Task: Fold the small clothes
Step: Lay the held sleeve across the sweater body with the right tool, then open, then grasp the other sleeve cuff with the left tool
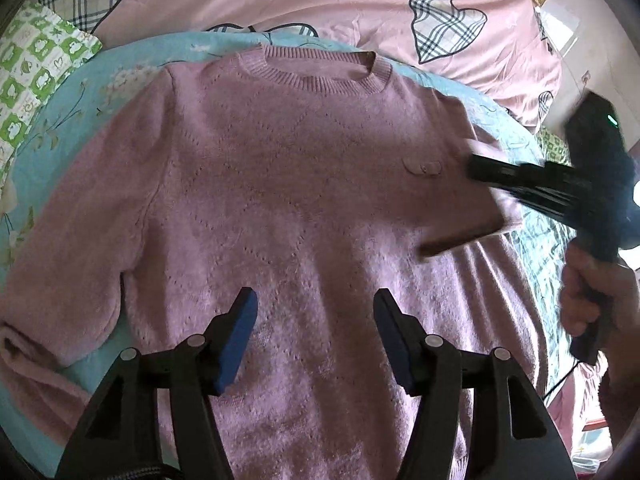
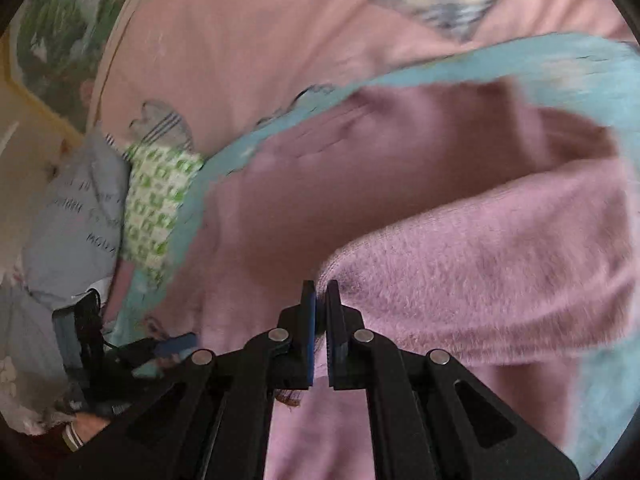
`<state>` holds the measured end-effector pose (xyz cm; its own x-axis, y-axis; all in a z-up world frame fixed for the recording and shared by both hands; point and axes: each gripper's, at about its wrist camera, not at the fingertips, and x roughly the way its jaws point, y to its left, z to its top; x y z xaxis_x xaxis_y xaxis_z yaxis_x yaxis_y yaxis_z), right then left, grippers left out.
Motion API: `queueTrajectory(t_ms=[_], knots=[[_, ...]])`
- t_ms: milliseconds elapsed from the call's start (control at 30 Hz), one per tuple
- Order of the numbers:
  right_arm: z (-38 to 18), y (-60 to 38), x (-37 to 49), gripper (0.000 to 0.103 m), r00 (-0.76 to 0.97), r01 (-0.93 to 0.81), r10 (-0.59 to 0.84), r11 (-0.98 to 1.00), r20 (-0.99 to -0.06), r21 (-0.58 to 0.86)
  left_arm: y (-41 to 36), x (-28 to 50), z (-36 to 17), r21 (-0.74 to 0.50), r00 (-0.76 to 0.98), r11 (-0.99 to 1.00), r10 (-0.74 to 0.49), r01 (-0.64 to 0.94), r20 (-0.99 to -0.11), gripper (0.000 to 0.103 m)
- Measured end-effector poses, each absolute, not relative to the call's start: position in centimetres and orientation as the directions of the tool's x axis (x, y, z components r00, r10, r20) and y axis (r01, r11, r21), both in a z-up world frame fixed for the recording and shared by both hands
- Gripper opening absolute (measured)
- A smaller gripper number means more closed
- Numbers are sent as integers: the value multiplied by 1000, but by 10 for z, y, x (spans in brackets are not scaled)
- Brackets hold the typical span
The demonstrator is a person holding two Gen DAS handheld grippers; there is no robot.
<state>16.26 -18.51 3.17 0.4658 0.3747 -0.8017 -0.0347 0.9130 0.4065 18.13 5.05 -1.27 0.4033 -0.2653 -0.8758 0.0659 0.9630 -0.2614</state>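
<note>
Garment: a pink knitted sweater (image 1: 288,184) lies front-up and mostly flat on a light blue floral sheet (image 1: 60,128), its ribbed collar (image 1: 316,68) pointing away from the left wrist camera.
Left sleeve side: the sleeve (image 1: 52,280) at the left of that view lies beside the body, not yet folded in.
Right sleeve: this sleeve (image 2: 500,264) is lifted and carried over the body; the frames are blurred here, so its exact edge is unclear.
Right gripper (image 2: 320,300): jaws narrow, pinched on the sleeve cuff, with pink knit showing between the pads.
Left gripper (image 1: 316,336): jaws wide, holding nothing, poised over the lower chest of the sweater.
Step in hand (judgement): fold the right sleeve across the body.
Technique: keep the cuff pinched until it lies on the chest; lay the sleeve straight across so the fold line follows the side seam; release only when the knit lies flat.
Support action: the left gripper can press the body down near the fold line to stop the sweater sliding on the sheet.
Risk: soft knit stretches and bunches; pull lightly.
Surroundings: a pink duvet (image 1: 360,8) with plaid hearts lies beyond the collar, and a green checked pillow (image 1: 32,68) lies at the far left.
</note>
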Motion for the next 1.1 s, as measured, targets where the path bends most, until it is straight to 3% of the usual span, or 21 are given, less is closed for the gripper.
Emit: queueTrajectory(t_ms=[267,400,633,733,800,833,867,1100], knots=[[-39,-100,220,9,269,-135,524,851,-808,507,64,202,-31,-217,379,976,-209,22,-902,62],[-56,-105,222,29,212,-85,508,861,-835,502,70,217,-40,-199,373,980,-190,14,-908,63],[-12,-170,200,30,378,-14,462,869,-802,494,52,258,-66,-172,338,981,-191,87,-921,67],[3,-203,184,30,430,44,411,880,-804,473,47,277,-78,-226,328,972,-234,65,-915,65],[10,-220,171,30,454,80,377,885,-807,458,44,284,-78,-286,335,956,-289,61,-897,48],[9,-228,164,30,463,94,366,885,-807,455,42,287,-76,-330,337,941,-334,69,-880,16],[8,-234,158,30,471,108,356,885,-807,453,41,288,-73,-357,332,931,-360,72,-872,2],[3,-258,135,30,531,198,281,876,-799,439,53,264,-6,-370,489,922,-376,113,-787,3]])
